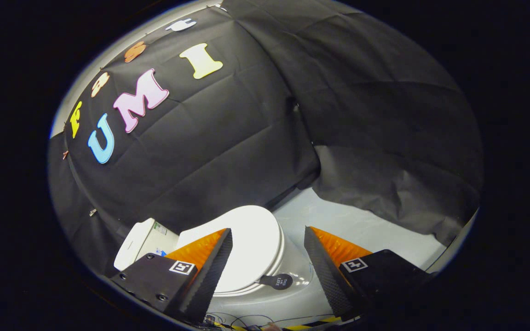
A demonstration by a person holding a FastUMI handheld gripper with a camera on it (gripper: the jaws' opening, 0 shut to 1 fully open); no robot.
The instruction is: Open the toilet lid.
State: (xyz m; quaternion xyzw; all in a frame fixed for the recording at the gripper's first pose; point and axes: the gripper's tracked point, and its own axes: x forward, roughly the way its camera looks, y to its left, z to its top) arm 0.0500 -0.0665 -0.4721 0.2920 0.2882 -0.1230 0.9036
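Hanging behind the toilet [265, 294], the booth's black cloth wall [228, 138] forms the backdrop, draped in two overlapping sheets with creases running across them; the right-hand sheet falls loosely to the floor beside the toilet. A pale floor [361, 225] lies to the right of the toilet, running up to the foot of that sheet.

The toilet is white and stands below the gripper, seen from above at a tilt. Its cistern [143, 241] sits at the toilet's rear, against the cloth, with a small label on its top face. The toilet lid [256, 248] is white, oval and down, lying flat over the seat and bowl. A small dark round tab [279, 281] projects from the lid's front rim, resting over the white bowl edge; its lettering is too small to make out.

The gripper [267, 250] is above the toilet with its fingers spread wide apart, gripping nothing. The lid's front half and the tab show in the gap between them. No contact with the lid is visible.

A strip of yellow-and-black tape [315, 324] and thin cables [242, 319] lie on the floor at the toilet's front.
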